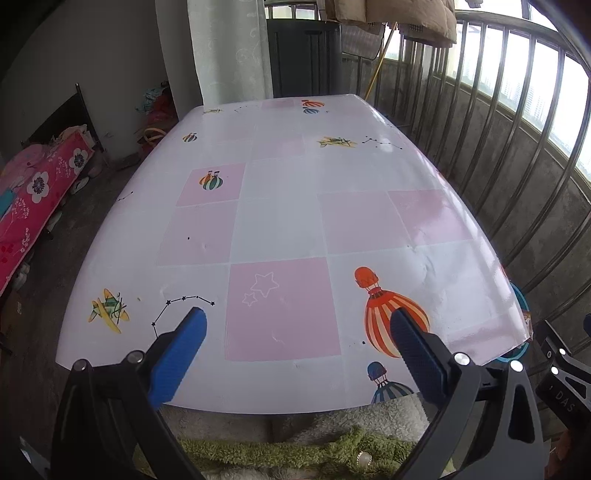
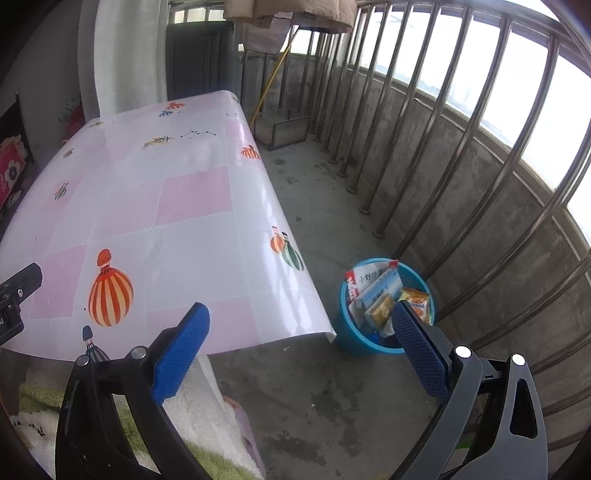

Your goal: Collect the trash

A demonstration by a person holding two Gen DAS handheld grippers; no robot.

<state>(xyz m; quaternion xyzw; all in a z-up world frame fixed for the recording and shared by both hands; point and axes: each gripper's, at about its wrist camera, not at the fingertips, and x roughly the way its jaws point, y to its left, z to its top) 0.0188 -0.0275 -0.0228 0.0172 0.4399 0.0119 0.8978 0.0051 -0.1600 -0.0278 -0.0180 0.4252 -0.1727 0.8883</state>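
Both grippers released, fingers spread, nothing held: left gripper (image 1: 297,332) over bare desk (image 1: 280,206), right gripper (image 2: 301,328) near blue bin (image 2: 351,332) on floor, wrappers (image 2: 380,295) inside. Collection looks complete; scan desk edges for stray bits before withdrawing

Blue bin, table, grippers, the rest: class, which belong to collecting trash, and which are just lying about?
Belongs to the job:
blue bin
snack wrappers inside it
left gripper, open
right gripper, open

Just lying about:
table
railing
hanging coat
floral bedding
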